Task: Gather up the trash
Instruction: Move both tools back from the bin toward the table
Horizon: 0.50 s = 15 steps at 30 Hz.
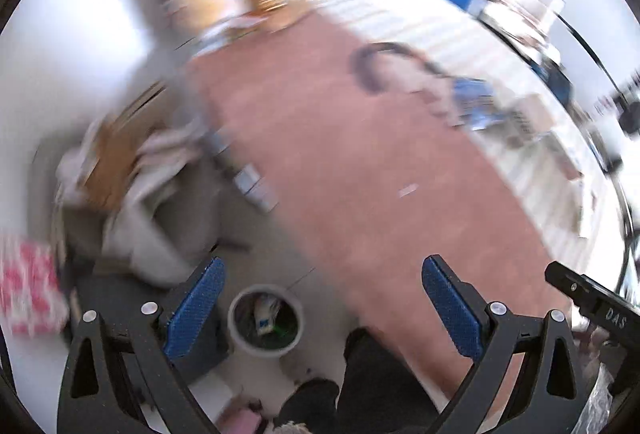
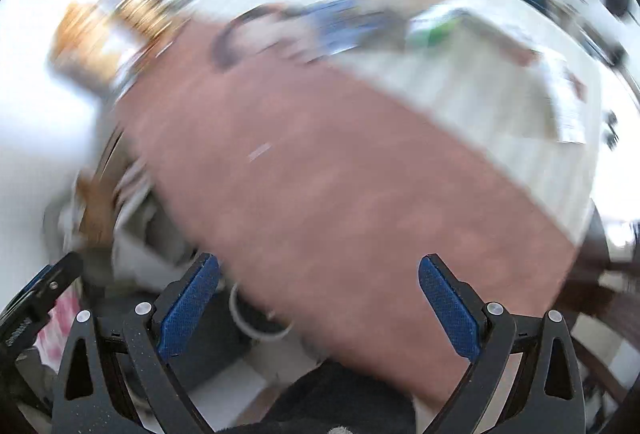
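While both views blur, you seem between pickups.
Left gripper (image 1: 324, 308): spread, empty.
Right gripper (image 2: 318, 306): spread, empty.
Next: reach the paper scrap (image 1: 408, 190) on the worktop (image 1: 360, 162), then bin (image 1: 265, 320).

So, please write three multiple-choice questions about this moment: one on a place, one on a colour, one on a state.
1. Where is the trash bin in the left wrist view?
A. On the table
B. On the floor, between the fingers
C. On a shelf

2. What colour are the finger pads?
A. Blue
B. Red
C. Yellow

3. How is the left gripper?
A. Shut on paper
B. Open, holding nothing
C. Shut on a bottle

Answers: 1 B, the bin stands low beside the brown table. 2 A, the pads are blue. 3 B, the fingers stand apart with nothing between them.
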Tool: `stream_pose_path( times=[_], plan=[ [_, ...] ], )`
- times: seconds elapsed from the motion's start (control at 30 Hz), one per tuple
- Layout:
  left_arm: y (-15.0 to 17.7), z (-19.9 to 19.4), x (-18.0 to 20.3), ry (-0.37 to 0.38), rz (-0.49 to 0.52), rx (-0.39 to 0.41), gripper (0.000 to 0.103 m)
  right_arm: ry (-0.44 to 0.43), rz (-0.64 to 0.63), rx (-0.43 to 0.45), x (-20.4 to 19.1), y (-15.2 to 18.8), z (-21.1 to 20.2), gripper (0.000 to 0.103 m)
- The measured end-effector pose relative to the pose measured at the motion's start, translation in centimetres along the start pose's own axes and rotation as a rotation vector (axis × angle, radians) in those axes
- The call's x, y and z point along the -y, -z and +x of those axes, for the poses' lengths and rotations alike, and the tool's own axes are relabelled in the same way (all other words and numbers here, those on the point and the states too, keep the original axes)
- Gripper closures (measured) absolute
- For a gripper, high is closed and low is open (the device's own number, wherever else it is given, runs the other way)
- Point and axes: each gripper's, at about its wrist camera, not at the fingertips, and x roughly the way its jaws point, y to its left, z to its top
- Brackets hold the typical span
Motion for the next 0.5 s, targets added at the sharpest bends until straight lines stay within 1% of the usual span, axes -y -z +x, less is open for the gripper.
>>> stream_pose_path(
  times=[0.03, 0.13, 0.2, 0.3, 0.4, 0.5],
  plan=[
    [-1.5, 0.5, 2.1, 0.007, 0.046, 0.001, 0.002, 0.014, 0.031, 0.003, 2.0, -1.5, 0.0, 0.002],
    [-6.3, 2.8, 10.1, 0.052, 0.242, 0.007, 0.002, 0.091, 0.135, 0.002, 10.0, -6.4, 0.4, 0.002],
    [-9.1, 4.6, 15.4, 0.095, 0.375, -0.001, 0.002, 0.148, 0.18, -0.023, 14.6, -9.3, 1.3, 0.002],
    [-12.2, 7.2, 22.1, 0.121, 0.541, -0.029, 0.002, 0.211, 0.241, -0.066, 21.0, -12.5, 3.0, 0.002],
    [-14.5, 10.3, 28.0, 0.137, 0.693, -0.076, 0.002, 0.256, 0.276, -0.1, 25.8, -14.7, 4.6, 0.002],
    [-15.7, 13.4, 31.8, 0.133, 0.79, -0.123, 0.002, 0.295, 0.284, -0.139, 28.9, -16.5, 6.4, 0.002]
  ],
)
